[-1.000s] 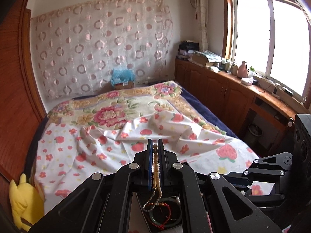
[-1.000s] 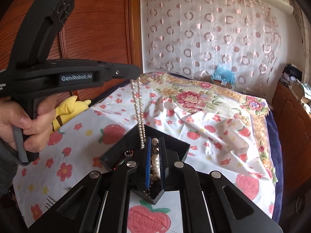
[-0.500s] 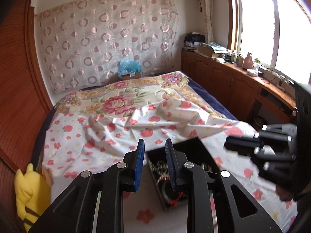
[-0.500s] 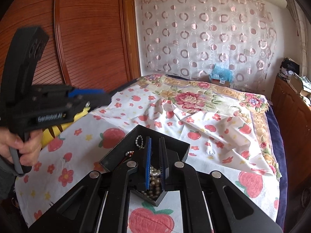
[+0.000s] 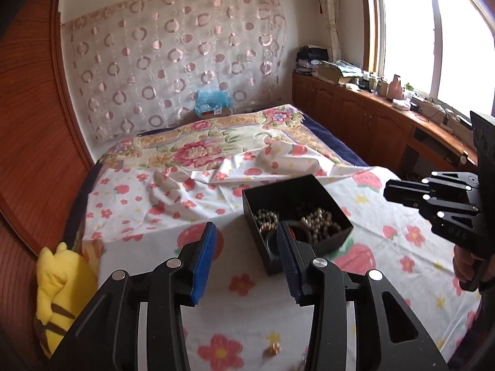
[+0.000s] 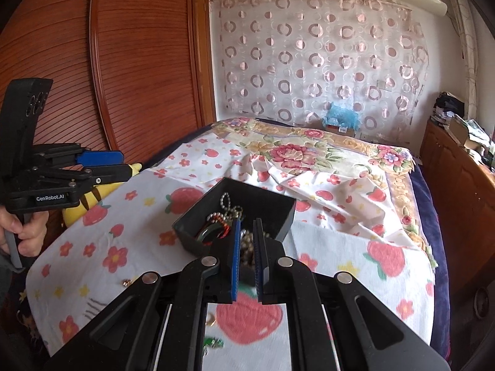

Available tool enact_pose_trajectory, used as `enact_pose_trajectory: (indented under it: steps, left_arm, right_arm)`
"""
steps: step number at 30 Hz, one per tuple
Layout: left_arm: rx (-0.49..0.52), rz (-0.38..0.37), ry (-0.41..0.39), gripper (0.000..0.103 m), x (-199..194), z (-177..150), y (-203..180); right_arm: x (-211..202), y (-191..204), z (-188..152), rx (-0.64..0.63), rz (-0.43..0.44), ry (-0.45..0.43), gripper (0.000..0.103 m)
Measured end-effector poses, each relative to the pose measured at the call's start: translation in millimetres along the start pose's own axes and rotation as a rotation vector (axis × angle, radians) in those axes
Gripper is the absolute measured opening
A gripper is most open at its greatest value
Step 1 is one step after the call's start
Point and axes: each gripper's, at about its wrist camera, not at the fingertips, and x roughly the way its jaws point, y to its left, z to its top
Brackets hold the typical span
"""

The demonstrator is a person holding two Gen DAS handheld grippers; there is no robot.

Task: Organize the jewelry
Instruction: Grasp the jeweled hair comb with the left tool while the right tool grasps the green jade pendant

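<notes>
A black open box [image 5: 312, 191] sits on the strawberry-print bedsheet and holds pearl and bead necklaces [image 5: 321, 221] and a dark bangle. It also shows in the right wrist view [image 6: 269, 204] with the beads [image 6: 222, 213] inside. My left gripper [image 5: 246, 249] is open and empty, low over the sheet just left of the box. My right gripper [image 6: 246, 244] has its jaws a narrow gap apart with nothing between them, near the box's front edge. A small gold piece [image 5: 272, 349] and a small green piece [image 6: 213, 342] lie loose on the sheet.
A yellow plush toy [image 5: 58, 290] lies at the bed's left edge beside a wooden wardrobe [image 6: 130, 61]. A floral quilt [image 5: 216, 145] covers the far bed. Wooden cabinets [image 5: 371, 123] with clutter run under the window on the right.
The left gripper let go of the pearl necklace, which dropped into the box, then opened wide and drew back left. The right gripper released its beads and pulled back slightly.
</notes>
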Motion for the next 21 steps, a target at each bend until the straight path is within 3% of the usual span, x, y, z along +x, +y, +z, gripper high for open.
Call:
enact_pose_trajectory:
  steps: [2, 4, 6, 9, 12, 21]
  left_arm:
    - [0.0, 0.001, 0.0, 0.043, -7, -9, -2]
    - [-0.003, -0.004, -0.001, 0.055, -12, -19, -5]
    - [-0.01, -0.021, 0.011, 0.055, -14, -30, -8]
    - [-0.003, -0.038, 0.055, 0.056, -12, -46, -14]
    - [0.027, -0.053, 0.091, 0.069, -8, -65, -22]
    - [0.031, -0.119, 0.173, 0.07, 6, -113, -41]
  right_arm:
    - [-8, 3, -10, 0.01, -0.002, -0.003, 0.01]
    - [-13, 4, -18, 0.014, -0.002, 0.002, 0.019]
    - [-13, 9, -28, 0.002, -0.006, 0.02, 0.024]
    - [-10, 15, -42, -0.009, -0.008, 0.052, 0.025]
    - [-4, 18, -57, -0.008, 0.008, 0.079, 0.025]
    - [29, 29, -94, -0.02, 0.026, 0.202, 0.025]
